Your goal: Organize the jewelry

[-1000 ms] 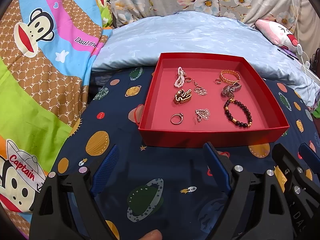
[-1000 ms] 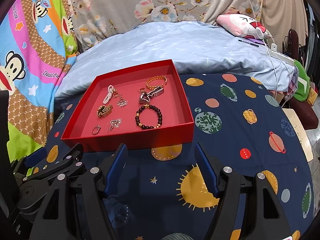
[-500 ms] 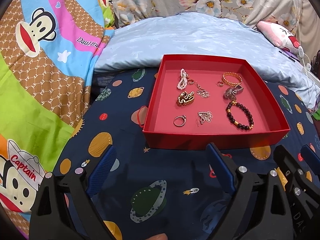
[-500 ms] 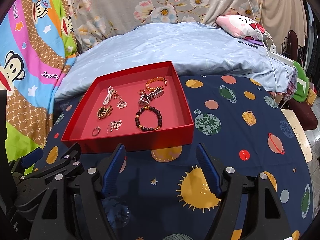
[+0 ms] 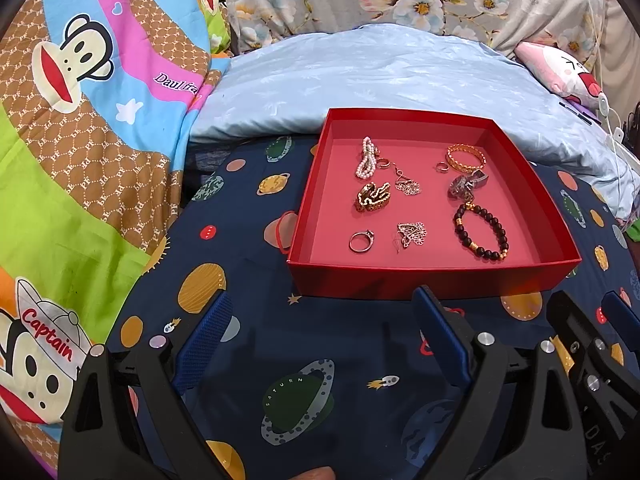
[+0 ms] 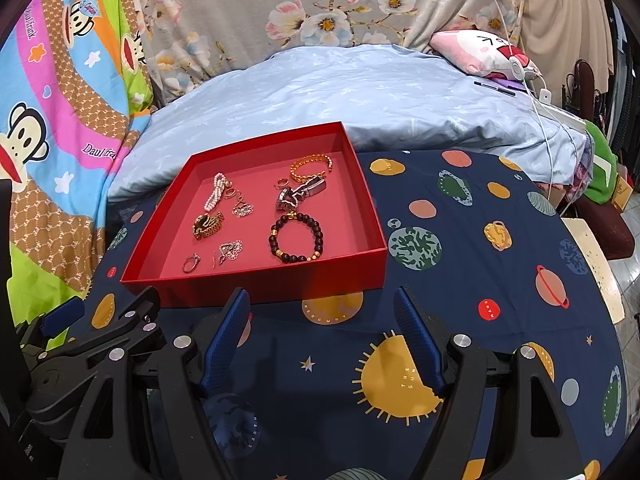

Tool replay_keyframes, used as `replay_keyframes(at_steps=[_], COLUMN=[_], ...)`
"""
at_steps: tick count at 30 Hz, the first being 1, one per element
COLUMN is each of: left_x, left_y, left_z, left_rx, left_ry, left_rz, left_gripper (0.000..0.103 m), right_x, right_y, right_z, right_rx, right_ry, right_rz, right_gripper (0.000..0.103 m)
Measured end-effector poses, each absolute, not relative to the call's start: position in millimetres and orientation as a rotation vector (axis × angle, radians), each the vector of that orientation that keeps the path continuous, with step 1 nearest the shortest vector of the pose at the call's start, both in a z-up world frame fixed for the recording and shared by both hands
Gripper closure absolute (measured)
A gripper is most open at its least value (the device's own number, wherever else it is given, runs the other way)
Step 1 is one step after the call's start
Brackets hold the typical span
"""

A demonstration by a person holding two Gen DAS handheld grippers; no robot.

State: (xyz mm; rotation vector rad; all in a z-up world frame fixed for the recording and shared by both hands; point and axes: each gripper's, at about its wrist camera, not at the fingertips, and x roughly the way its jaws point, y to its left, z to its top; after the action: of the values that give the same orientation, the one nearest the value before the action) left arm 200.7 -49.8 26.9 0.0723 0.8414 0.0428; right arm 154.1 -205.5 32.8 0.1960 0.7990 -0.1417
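Observation:
A red tray (image 5: 432,280) (image 6: 256,286) sits on a dark planet-print cloth. In it lie a pearl bracelet (image 5: 366,159), a gold bangle (image 5: 465,158), a dark bead bracelet (image 5: 480,232) (image 6: 297,236), a gold clip (image 5: 373,197), a silver ring (image 5: 361,241) (image 6: 191,262), silver earrings (image 5: 411,234) and other small pieces. My left gripper (image 5: 320,316) is open and empty, just in front of the tray. My right gripper (image 6: 322,316) is open and empty, in front of the tray's right corner.
The cloth (image 6: 460,280) extends right of the tray. A pale blue quilt (image 5: 380,76) lies behind the tray. A bright cartoon monkey blanket (image 5: 80,120) is at the left. A pink plush (image 6: 484,56) and white cables (image 6: 540,92) are at the far right.
Both grippers have drawn back slightly and risen, so the tray sits a little farther off and lower in view. The jewelry has not moved.

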Motion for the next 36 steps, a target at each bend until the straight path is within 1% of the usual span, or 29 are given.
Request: replay_keyframes(at_steps=[36], left_x=[198.8], left_y=[-45.8], left_z=[24.6], left_rx=[0.063], left_ry=[0.865], left_rz=[0.047], left_gripper=[0.011], right_x=[152.5], right_y=[-203.5], right_z=[29.3], right_rx=[0.191], right_ry=[0.799], right_rz=[-0.159], right_gripper=[0.026])
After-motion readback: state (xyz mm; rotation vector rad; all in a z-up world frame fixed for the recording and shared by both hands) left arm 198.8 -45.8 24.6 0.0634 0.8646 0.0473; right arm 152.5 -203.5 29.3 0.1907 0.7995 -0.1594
